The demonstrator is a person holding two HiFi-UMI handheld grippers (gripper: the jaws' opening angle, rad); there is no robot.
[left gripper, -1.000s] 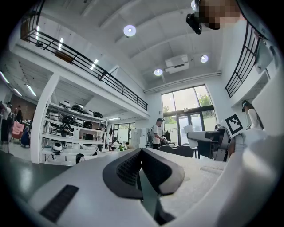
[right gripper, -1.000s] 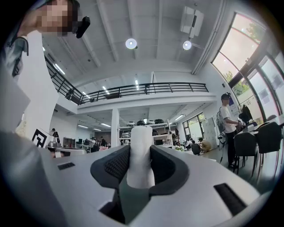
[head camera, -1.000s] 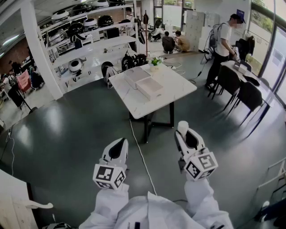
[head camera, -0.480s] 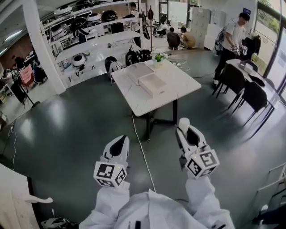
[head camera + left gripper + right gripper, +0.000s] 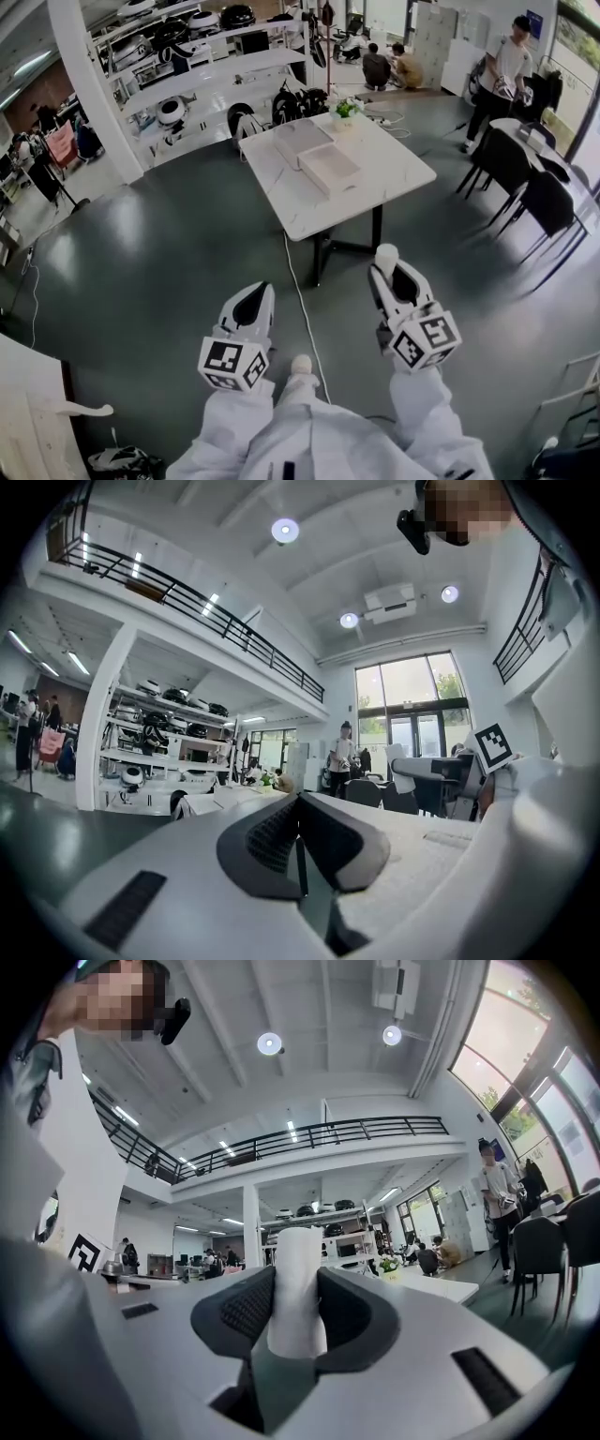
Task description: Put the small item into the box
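Ahead, pale table (image 5: 389,175) with white box (image 5: 330,169), dark glossy floor (image 5: 159,272).

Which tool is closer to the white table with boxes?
Right. The right tool, holding a white item, is just short of the table; the left tool is farther back and left.

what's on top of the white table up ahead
Two flat white boxes lie side by side on the table, with a small potted plant at its far edge. Whether anything lies inside the boxes cannot be made out.
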